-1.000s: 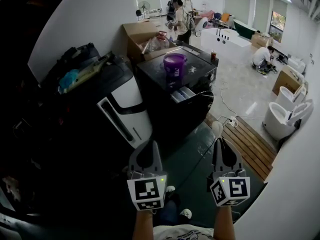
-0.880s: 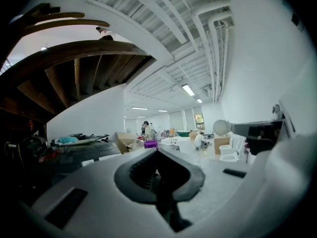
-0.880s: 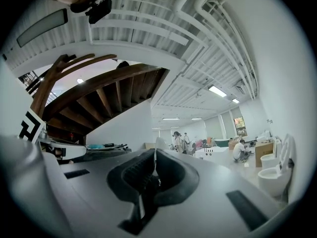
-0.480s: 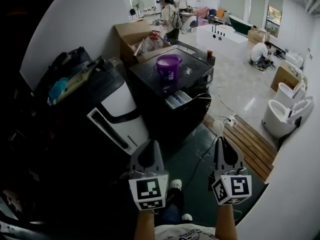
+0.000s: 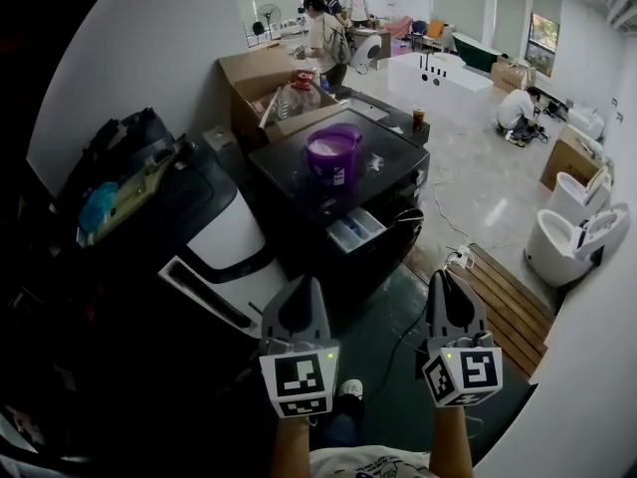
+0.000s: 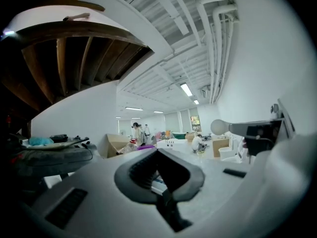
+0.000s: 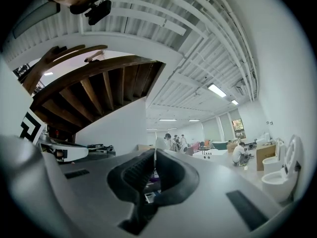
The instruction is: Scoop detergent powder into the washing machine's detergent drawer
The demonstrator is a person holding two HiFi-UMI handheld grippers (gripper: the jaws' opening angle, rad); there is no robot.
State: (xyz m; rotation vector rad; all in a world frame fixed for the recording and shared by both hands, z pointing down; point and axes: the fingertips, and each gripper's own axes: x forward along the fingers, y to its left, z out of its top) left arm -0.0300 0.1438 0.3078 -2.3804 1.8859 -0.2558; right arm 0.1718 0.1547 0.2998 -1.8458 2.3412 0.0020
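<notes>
The pale grey, tapered left gripper and right gripper each have black ribbed pads and a white cube with black square markers, lit by a small green light. The person wears a white shirt and white shoes.

In the upper middle of the frame, a person with a backpack stands beside an open cardboard box. To the right is a white bathtub. Further right another person crouches on the floor. White toilets stand at the right edge, near a wooden slatted platform.
</notes>
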